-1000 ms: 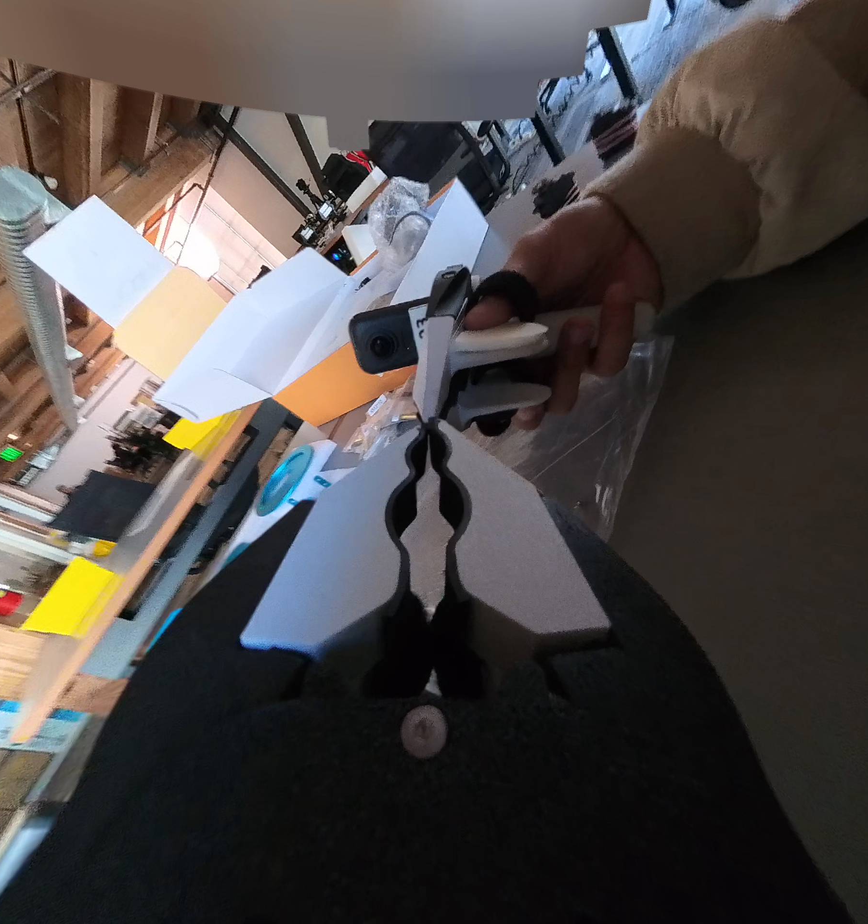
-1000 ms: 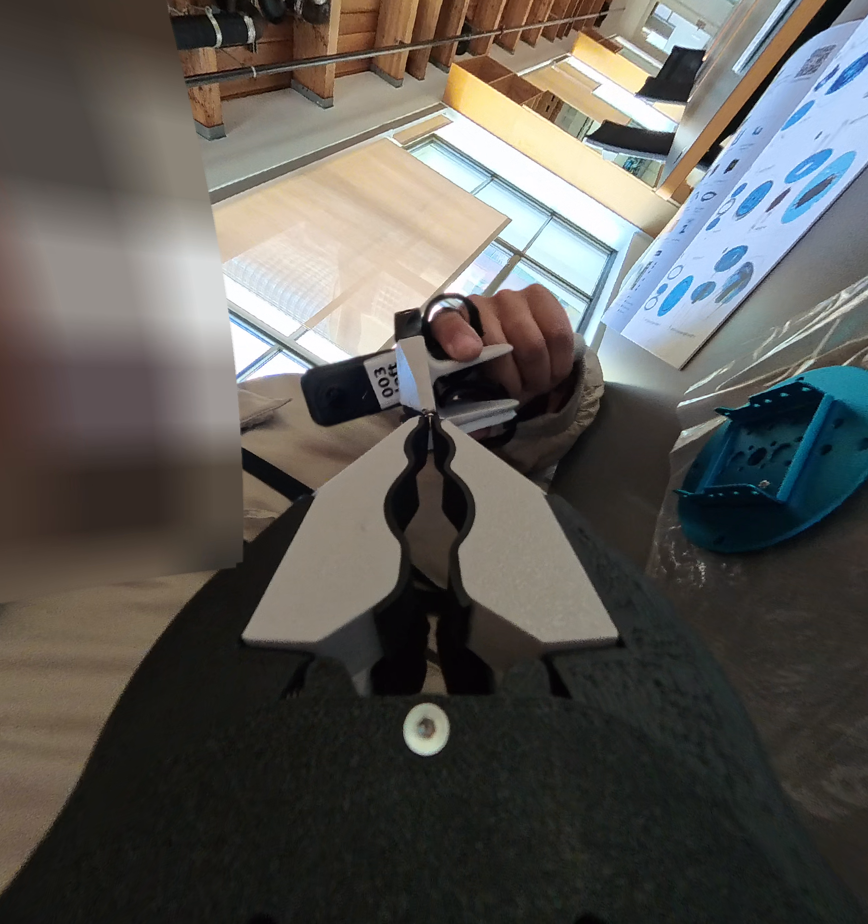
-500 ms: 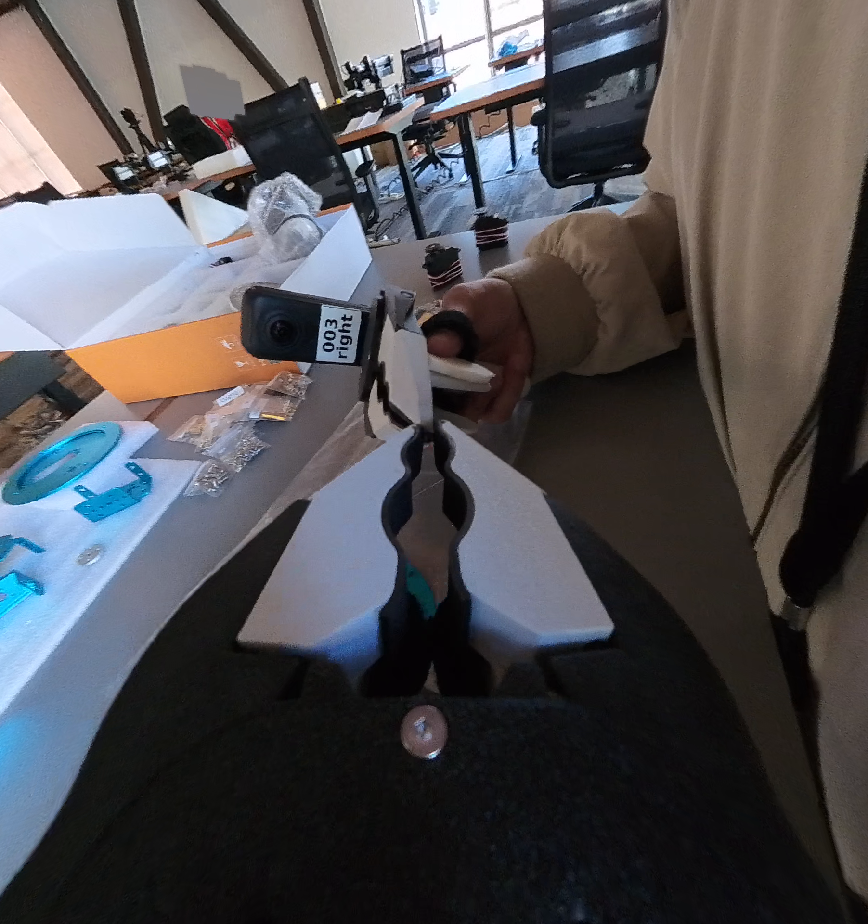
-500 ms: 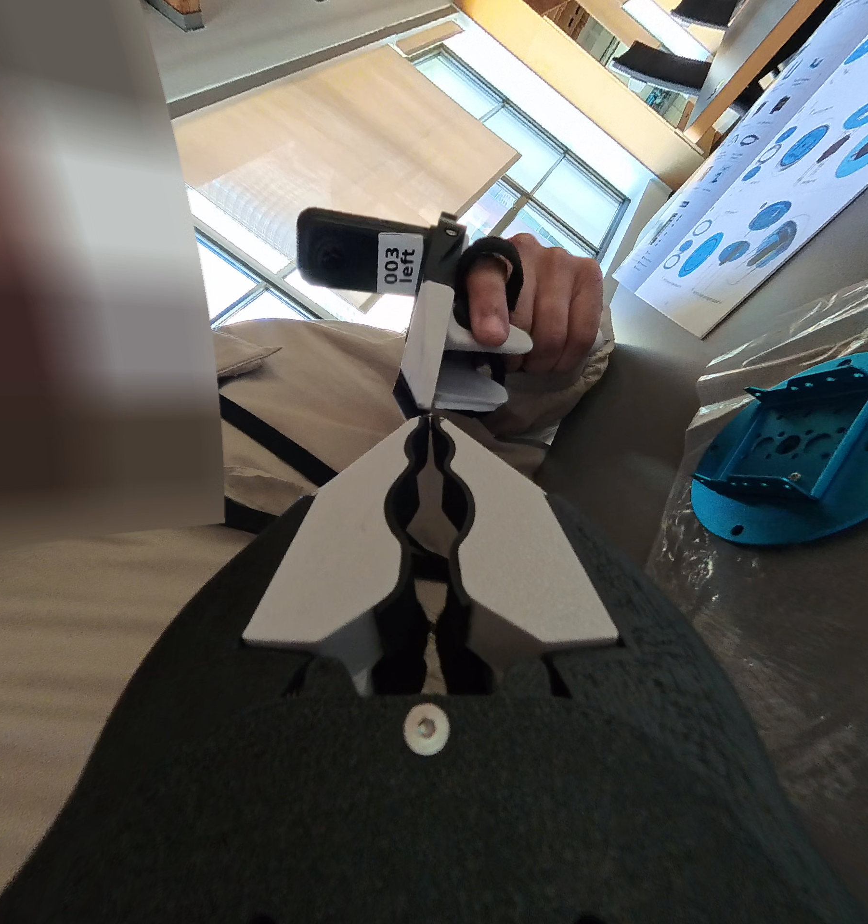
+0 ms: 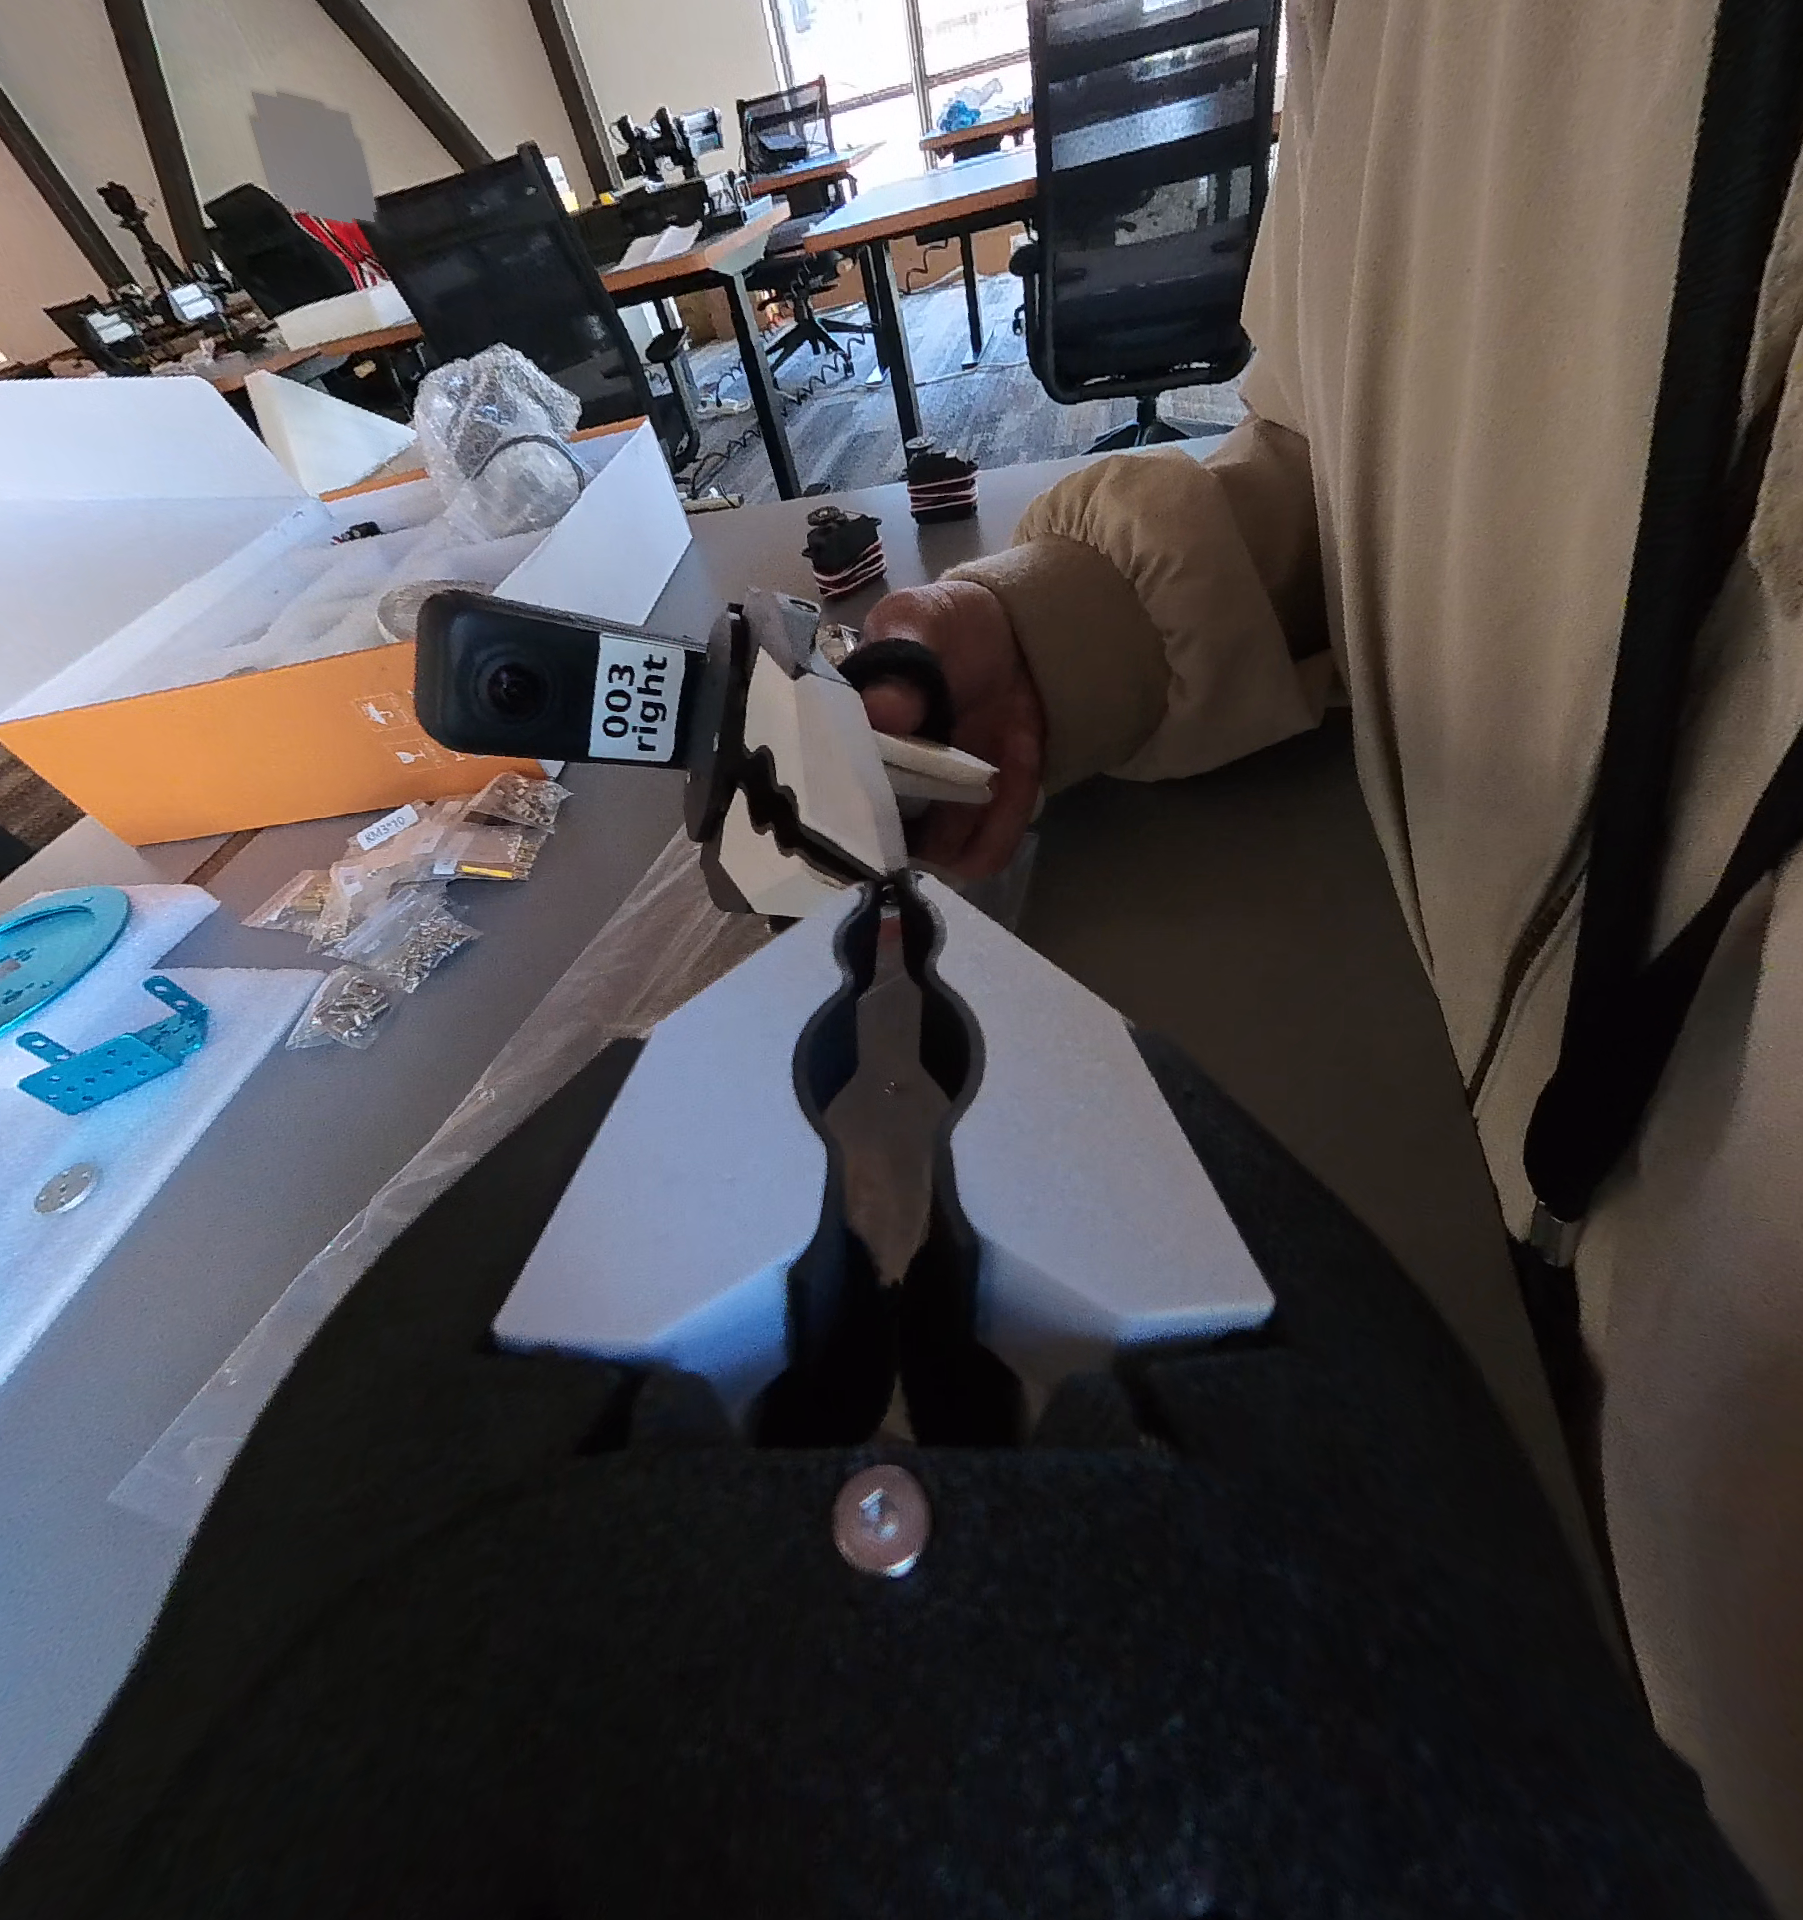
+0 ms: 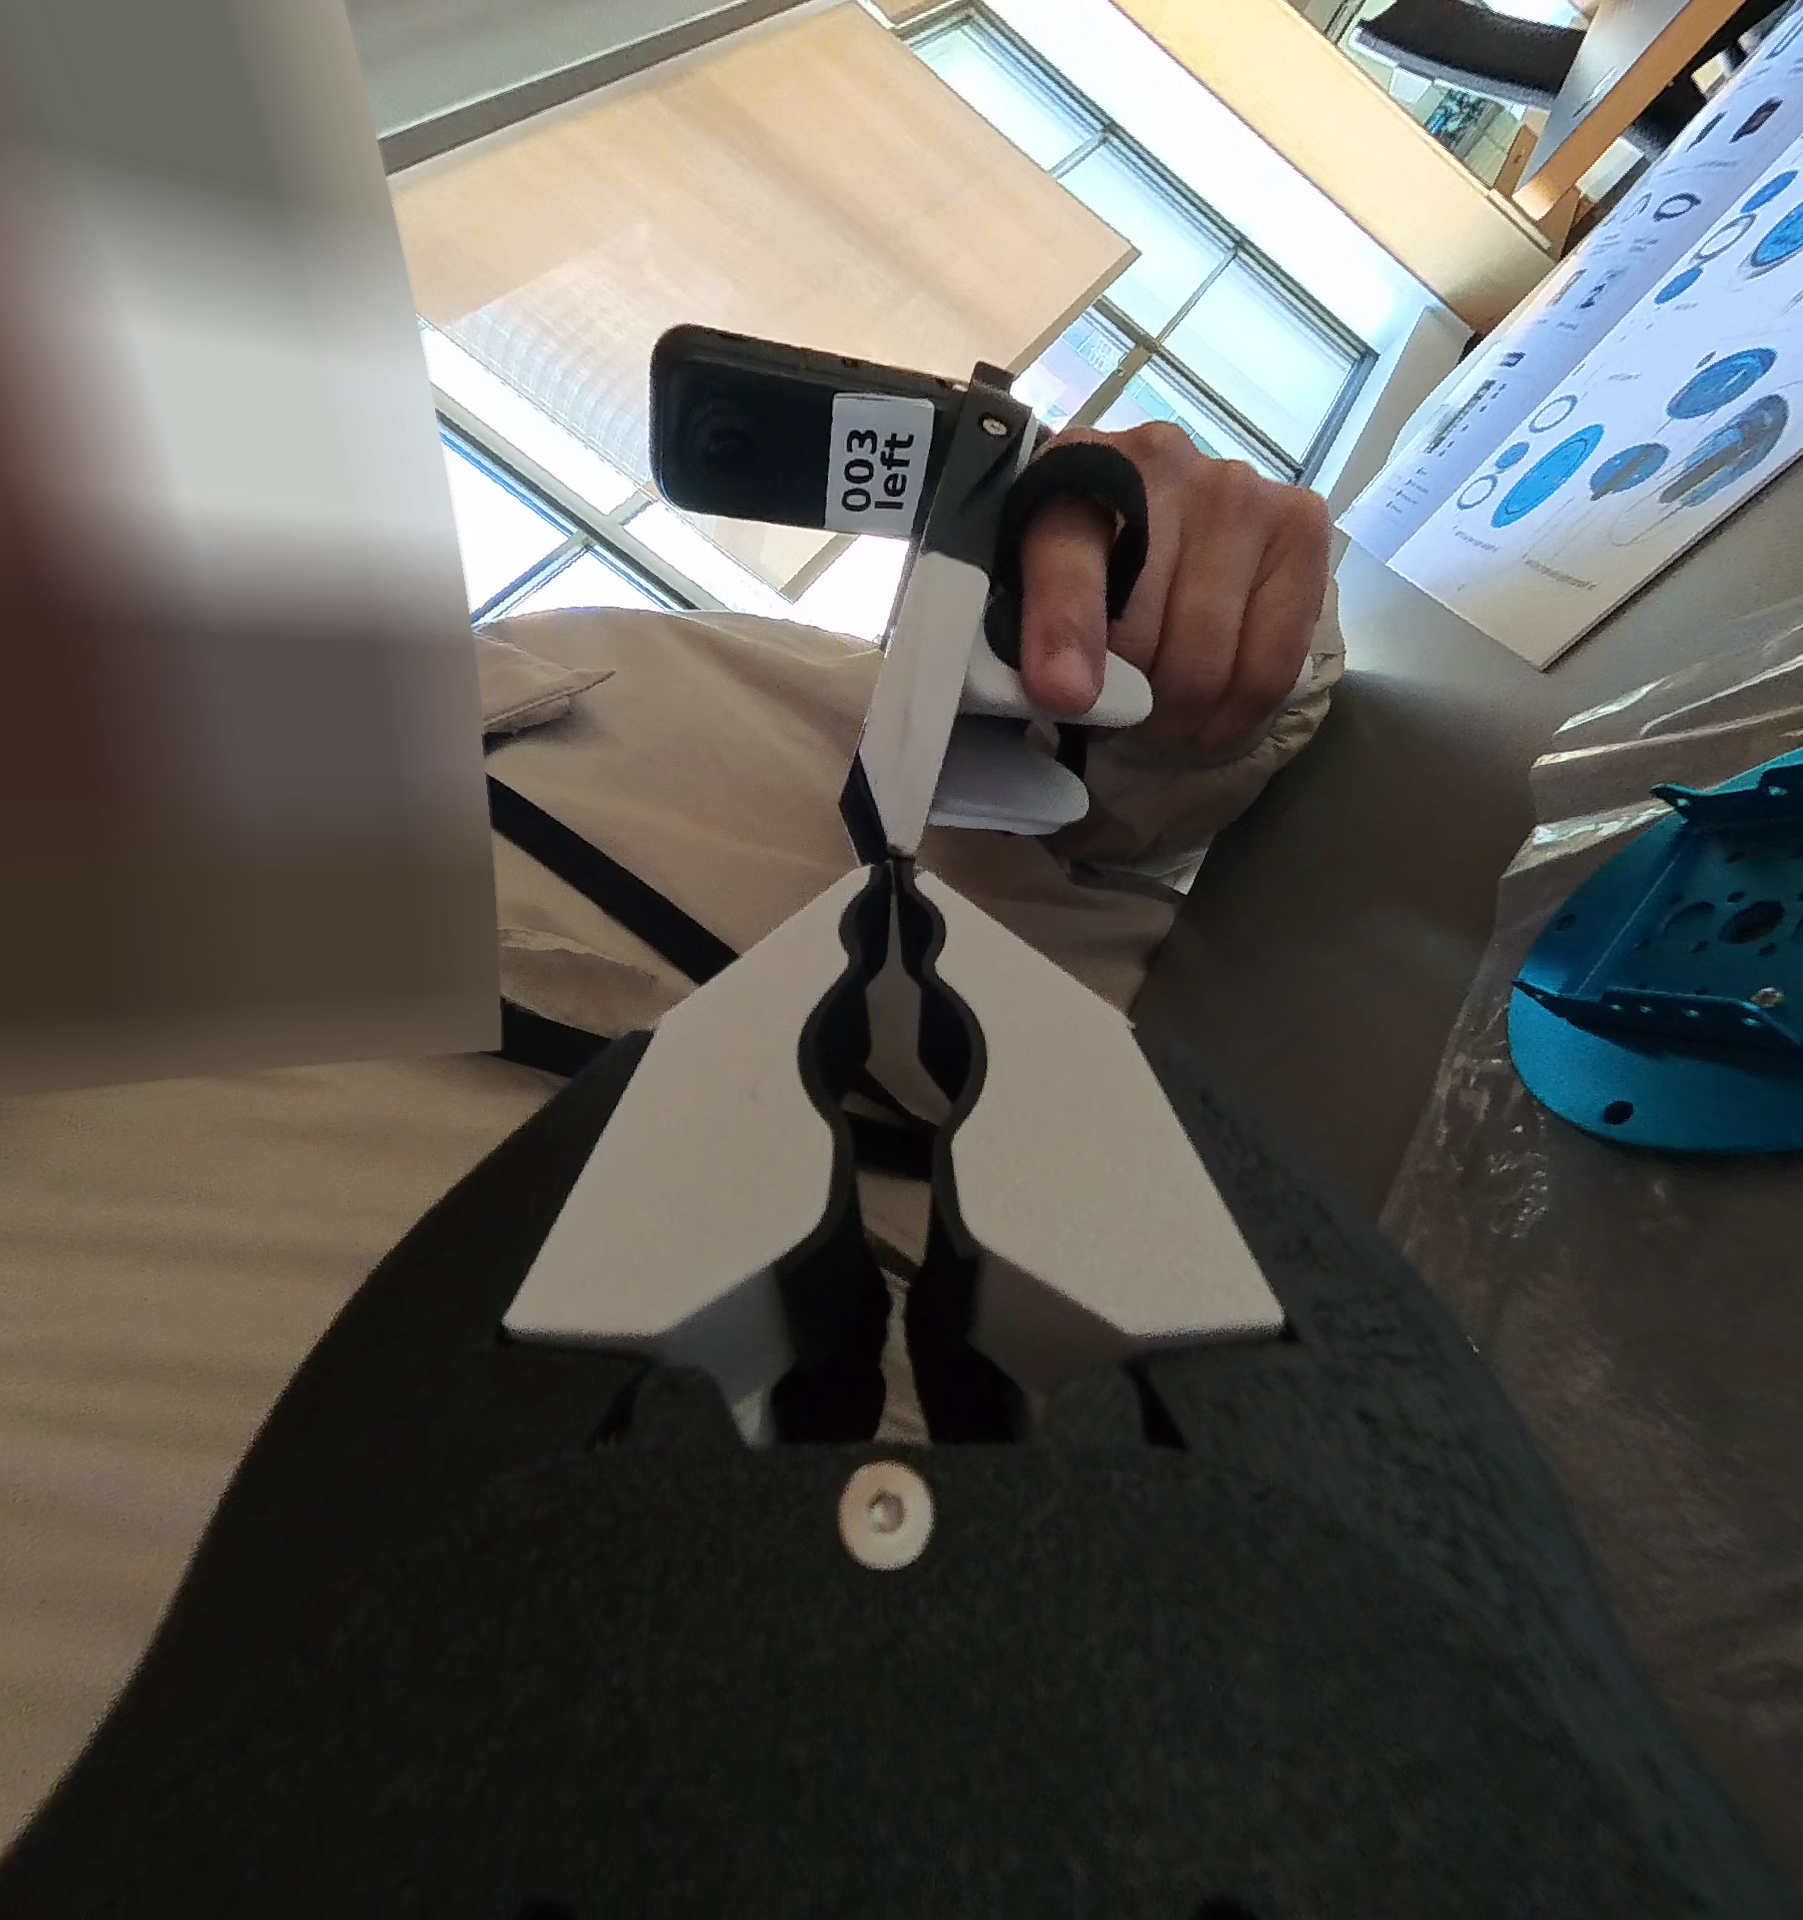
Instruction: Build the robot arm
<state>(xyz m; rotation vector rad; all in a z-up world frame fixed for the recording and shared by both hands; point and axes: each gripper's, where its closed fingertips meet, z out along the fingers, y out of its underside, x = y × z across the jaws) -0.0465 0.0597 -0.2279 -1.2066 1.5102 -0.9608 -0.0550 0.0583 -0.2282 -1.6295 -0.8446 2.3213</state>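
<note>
Rolled level since a second ago, left gripper point(image 5: 892, 906) meets right gripper point(image 6: 889, 871) tip to tip above the grey table point(image 5: 1188, 935). Both sets of jaws are clenched and empty. Nearest item: blue bracket point(image 6: 1728, 935) on a round blue base point(image 6: 1655, 1127), resting on clear plastic sheet point(image 6: 1603, 1351) beside right gripper. Judged rigid, light and smooth-surfaced; its upright side walls appear the soundest hold.

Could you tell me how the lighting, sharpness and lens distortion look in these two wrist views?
Left wrist view: even daylight, sharp on the left gripper and screw bags; wide-angle bending tilts the office chair. Right wrist view: backlit by bright, blown-out windows; right gripper crisp, blue bracket slightly soft; a mosaic patch covers the left side.
</note>
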